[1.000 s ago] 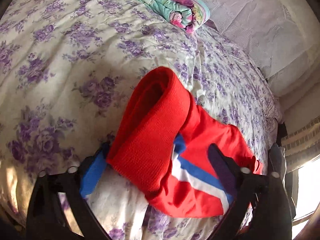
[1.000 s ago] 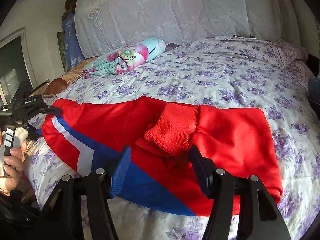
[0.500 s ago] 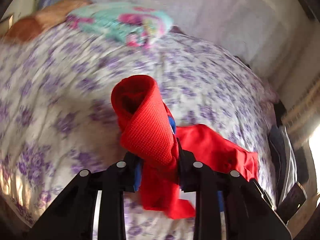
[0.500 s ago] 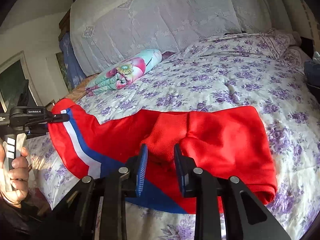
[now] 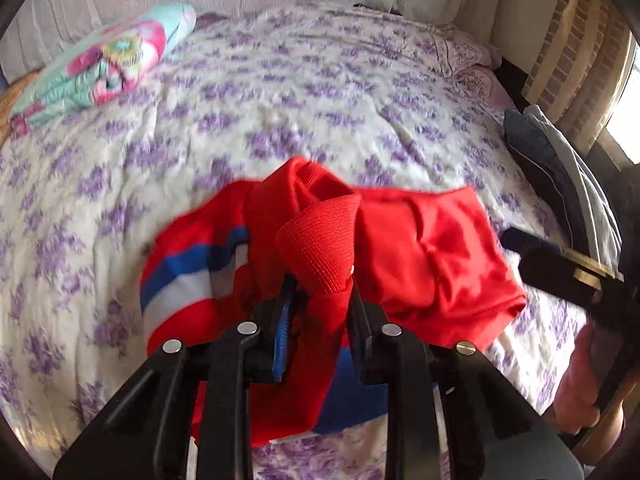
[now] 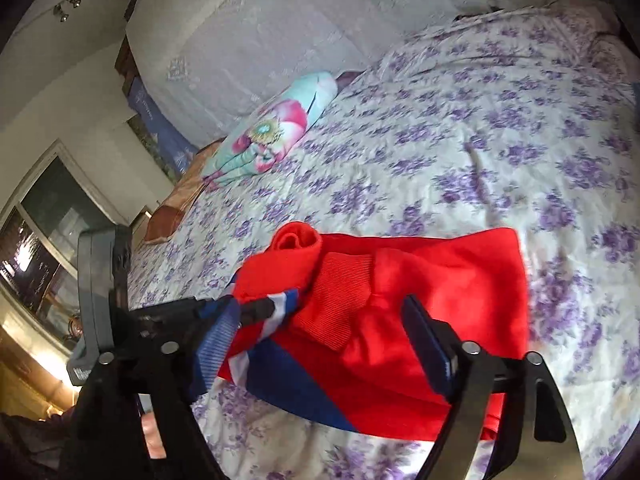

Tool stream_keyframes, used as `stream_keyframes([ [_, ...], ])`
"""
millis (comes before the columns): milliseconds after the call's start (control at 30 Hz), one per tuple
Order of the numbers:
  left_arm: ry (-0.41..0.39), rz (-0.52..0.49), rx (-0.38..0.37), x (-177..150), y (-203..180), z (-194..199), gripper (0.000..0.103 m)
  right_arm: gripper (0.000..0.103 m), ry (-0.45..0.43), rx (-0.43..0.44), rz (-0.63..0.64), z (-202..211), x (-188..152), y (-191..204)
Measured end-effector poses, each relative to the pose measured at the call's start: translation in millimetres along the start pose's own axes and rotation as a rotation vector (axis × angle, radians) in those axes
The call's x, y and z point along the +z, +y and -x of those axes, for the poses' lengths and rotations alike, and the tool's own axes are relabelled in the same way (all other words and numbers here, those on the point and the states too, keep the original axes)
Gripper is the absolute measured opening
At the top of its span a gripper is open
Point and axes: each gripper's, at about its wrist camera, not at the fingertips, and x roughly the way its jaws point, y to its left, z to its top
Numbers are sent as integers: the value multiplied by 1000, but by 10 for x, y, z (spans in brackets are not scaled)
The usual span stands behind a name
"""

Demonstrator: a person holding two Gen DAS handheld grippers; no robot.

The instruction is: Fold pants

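Note:
Red pants (image 5: 432, 256) with blue and white stripes lie bunched on the floral bed cover (image 5: 280, 100). My left gripper (image 5: 320, 294) is shut on a red ribbed cuff (image 5: 320, 248) and holds it lifted over the rest of the cloth. In the right wrist view, the left gripper (image 6: 244, 310) pinches the striped fold from the left. My right gripper (image 6: 320, 340) hangs over the pants (image 6: 440, 280). Its jaws are opening wide and its pads (image 6: 428, 340) touch no cloth. A hand holds the right gripper's body (image 5: 560, 272) at the right edge.
A folded teal and pink floral blanket (image 5: 104, 68) lies at the head of the bed, below a white lace-covered headboard (image 6: 320, 20). Dark blue clothes (image 5: 540, 160) are piled at the bed's right edge. A brown cushion (image 6: 168, 216) and a window (image 6: 48, 240) are on the left.
My left gripper shut on the red cuff and carried it rightward over the pants, rolling as it went. My right gripper closed on the ribbed band, then let go and spread wide.

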Motion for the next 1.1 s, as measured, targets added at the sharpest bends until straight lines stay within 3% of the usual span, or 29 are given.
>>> stream_keyframes([
  [100,-26,-56,14,-143,-74,70,32,90,138,74,-40,-401,182,118],
  [133,-32,-85,12,-199,-97,99,37,91,182,90,-57,-517,216,152],
  [200,-50,-132,4,-314,-131,185,58,91,262,85,-83,-687,219,223],
  [233,-63,-146,2,-353,-133,250,58,91,289,85,-96,-738,200,254],
  [333,-140,-162,-12,-453,-60,559,65,94,316,68,-93,-753,134,345],
  [400,-204,-159,39,-508,45,733,81,95,321,61,-97,-747,101,375],
  [533,-204,-103,128,-523,355,691,82,95,334,43,-107,-801,128,400],
  [667,-180,32,130,-528,786,645,82,95,353,22,-51,-866,114,659],
  [733,-181,76,131,-538,946,653,81,95,363,-54,-17,-970,70,768],
  [767,-179,96,129,-535,1006,650,82,91,382,-92,-19,-1060,39,776],
  [833,-174,114,120,-556,1102,646,82,72,437,-140,-70,-1263,-46,698],
  [900,-171,116,114,-564,1130,633,82,32,447,-161,-121,-1379,-131,614],
  [967,-170,110,114,-582,1127,639,82,23,373,-122,-123,-1306,-144,639],
  [1100,-191,93,111,-550,1082,690,82,21,214,-81,4,-868,6,941],
])
